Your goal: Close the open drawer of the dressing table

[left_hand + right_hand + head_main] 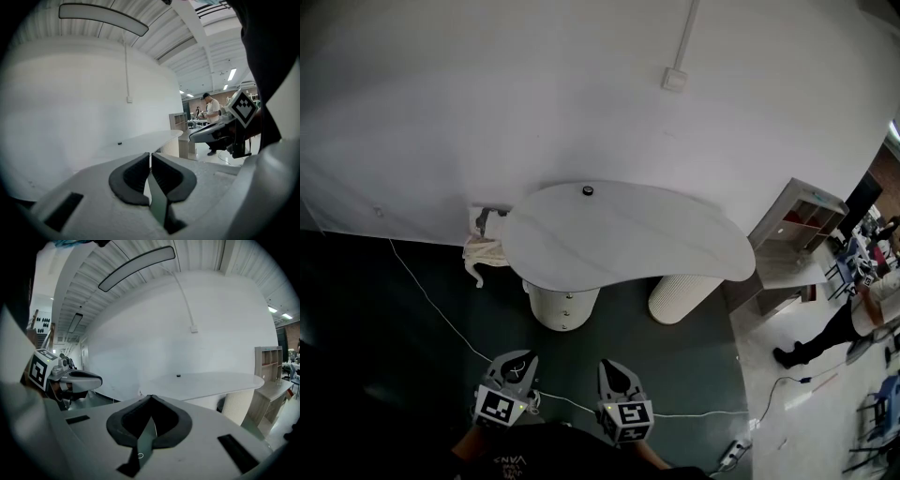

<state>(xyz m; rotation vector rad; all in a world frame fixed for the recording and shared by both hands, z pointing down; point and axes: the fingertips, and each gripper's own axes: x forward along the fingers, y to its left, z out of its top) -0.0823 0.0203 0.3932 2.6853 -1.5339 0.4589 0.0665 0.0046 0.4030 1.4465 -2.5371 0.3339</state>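
**Dressing table (628, 234) is lying ahead of both grippers, well apart.**
Left gripper (518, 359), nearly closed and empty, is sitting nearer what appears to be the open drawer (486, 223) at the table's left end; right gripper (616, 367) is sitting fully closed, empty.

Soft, even indoor light from a long ceiling lamp (136, 268); heavy fisheye bending, black vignetted corners.

Open shelf unit (802, 217) stands against the wall. A person (827, 334) stands near its front. A power strip (731, 457) lies on the floor, well before it. A cream cloth (485, 251) is heaped far to its left.
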